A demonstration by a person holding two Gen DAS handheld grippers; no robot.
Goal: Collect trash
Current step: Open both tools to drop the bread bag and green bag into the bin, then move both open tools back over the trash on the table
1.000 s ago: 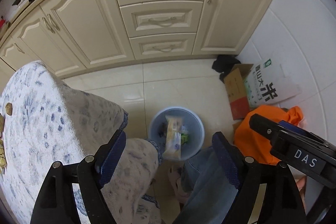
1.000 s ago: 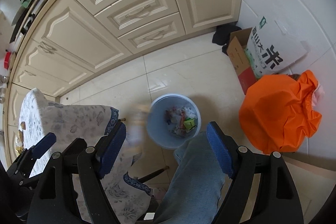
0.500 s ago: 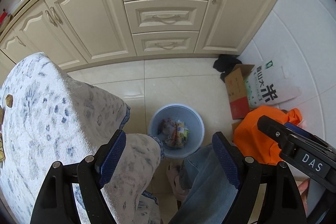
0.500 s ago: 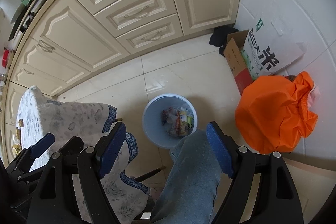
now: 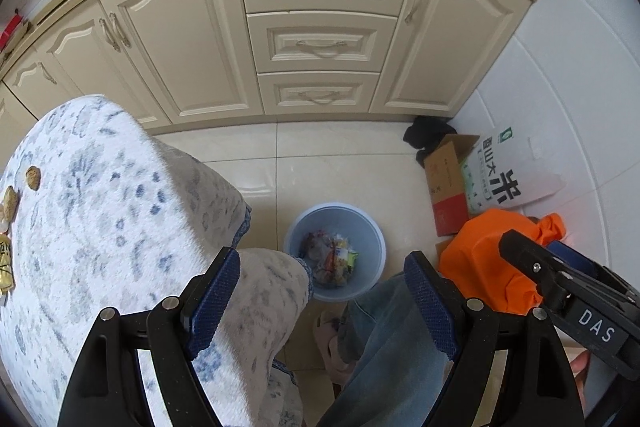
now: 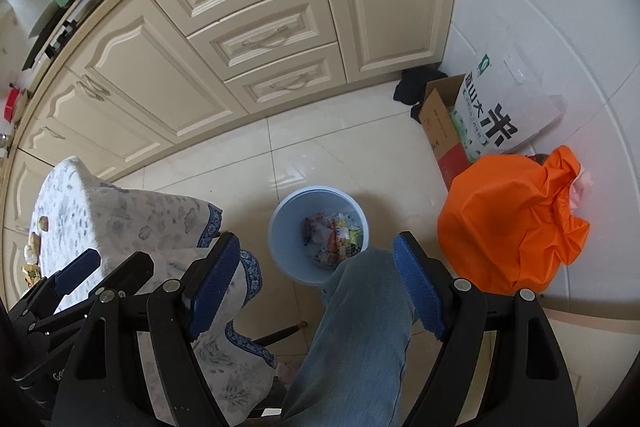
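We hold 2 released tools, left tool [image 5: 322, 291] and right tool [image 6: 316, 279], above the blue bin [image 5: 376, 247] holding wrappers [image 5: 330, 261]; next, more scraps [image 5: 32, 178] wait far left on the tabletop [image 5: 100, 207].

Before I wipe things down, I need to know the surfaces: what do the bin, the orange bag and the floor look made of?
Bin: smooth pale-blue plastic, judging by its thin moulded wall.
Orange bag: thin crinkled fabric or plastic, matte; hard to tell which.
Floor: glossy cream tile, with grout lines and reflections.
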